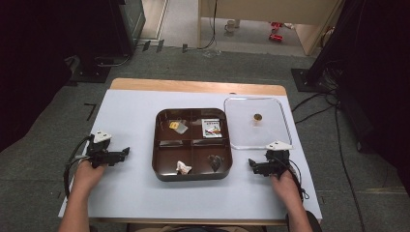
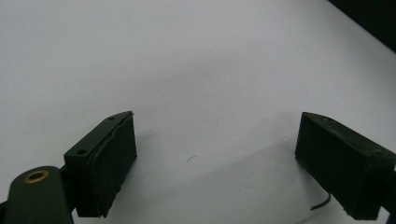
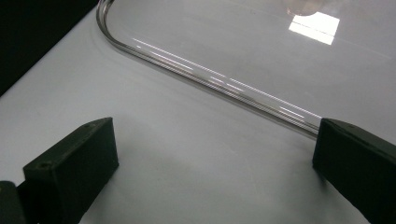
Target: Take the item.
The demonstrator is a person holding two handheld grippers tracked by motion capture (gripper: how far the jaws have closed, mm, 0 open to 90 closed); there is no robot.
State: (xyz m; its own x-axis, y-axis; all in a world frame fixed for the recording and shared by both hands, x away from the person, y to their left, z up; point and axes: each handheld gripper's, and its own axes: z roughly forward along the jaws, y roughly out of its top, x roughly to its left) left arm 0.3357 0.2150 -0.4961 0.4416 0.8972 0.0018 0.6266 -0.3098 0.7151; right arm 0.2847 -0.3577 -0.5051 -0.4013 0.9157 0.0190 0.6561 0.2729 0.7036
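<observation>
A dark brown tray [image 1: 156, 145] with four compartments lies in the middle of the white table. Its far left compartment holds a yellow and clear packet [image 1: 178, 126], and its far right one a white and red packet [image 1: 212, 128]. A white crumpled piece [image 1: 183, 167] lies in the near left compartment, a dark object [image 1: 215, 162] in the near right. My left gripper [image 1: 126, 152] rests left of the tray, open and empty [image 2: 215, 163]. My right gripper [image 1: 251, 164] sits right of the tray, open and empty [image 3: 215, 163], beside the clear lid's rim [image 3: 210, 79].
The clear lid [image 1: 270, 130] with a small brown knob [image 1: 257, 117] lies flat to the right of the tray. White table surface [image 1: 130, 193] spreads around both hands. Beyond the table's wooden far edge [image 1: 198, 87], cables and stands sit on the floor.
</observation>
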